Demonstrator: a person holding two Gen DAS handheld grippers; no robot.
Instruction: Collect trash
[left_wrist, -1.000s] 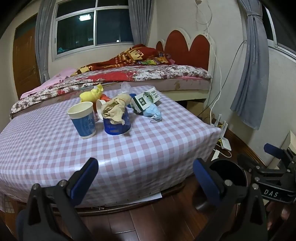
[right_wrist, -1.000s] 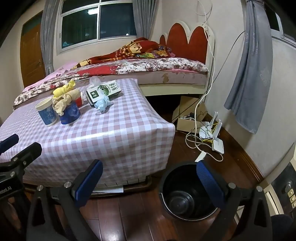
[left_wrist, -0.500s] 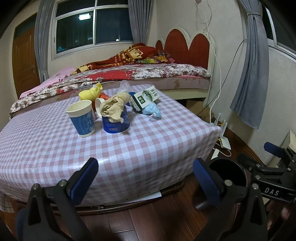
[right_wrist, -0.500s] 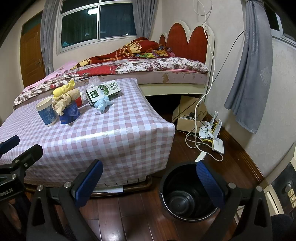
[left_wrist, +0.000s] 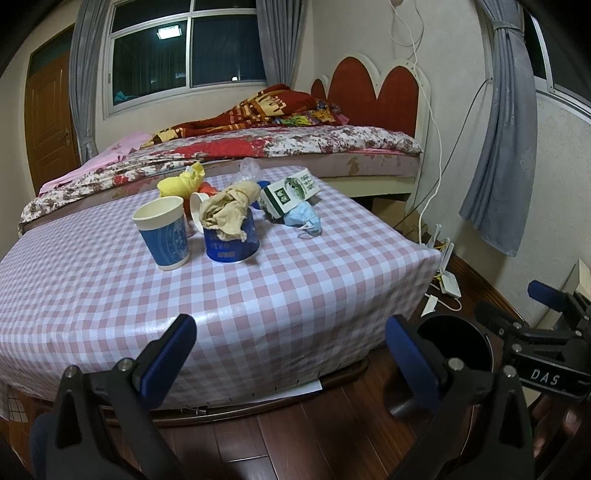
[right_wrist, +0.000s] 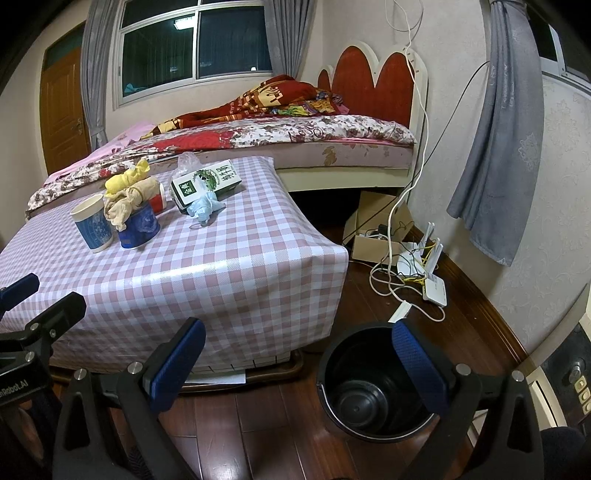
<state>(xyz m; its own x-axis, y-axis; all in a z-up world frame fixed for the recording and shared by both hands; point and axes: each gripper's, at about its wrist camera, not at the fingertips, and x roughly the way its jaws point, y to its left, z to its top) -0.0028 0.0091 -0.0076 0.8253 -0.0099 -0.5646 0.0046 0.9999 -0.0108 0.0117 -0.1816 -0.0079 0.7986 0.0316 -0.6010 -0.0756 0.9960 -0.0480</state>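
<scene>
Two hand-held grippers, both spread wide and carrying nothing. Entry as follows.

Change noted: over the last second the left hand-held gripper (left_wrist: 290, 347) has crept slightly nearer the desk (left_wrist: 258, 295); the cluster of rubbish sits a touch lower and larger in its view than before. The right hand-held gripper (right_wrist: 299, 354) has barely shifted. Nothing on the desk has moved. Judgement: the collecting has not begun; this is an opening approach, with every piece still to be lifted.

Trash, all grouped toward the far side of the desk, well ahead of the left hand-held gripper's fingertips and apart from them:
- paper cup (left_wrist: 162, 232), blue band, upright, nearest on the left.
- blue tub (left_wrist: 232, 242), upright just beside the cup, a crumpled tan rag (left_wrist: 229, 208) stuffed in its mouth and spilling over.
- yellow wrapper (left_wrist: 181, 182), behind the cup.
- green-and-white carton (left_wrist: 290, 192), lying on its side.
- blue face mask (left_wrist: 303, 218), touching the carton's near end.
- clear plastic bag (left_wrist: 249, 170), at the back; partly hidden.

Receptacle: black bucket (right_wrist: 373, 391), on the wooden floor (right_wrist: 240, 424) beside the desk's right corner, directly beneath the right hand-held gripper's open jaws; appears empty.

Bed (right_wrist: 295, 140) behind the desk; not part of the task.
</scene>
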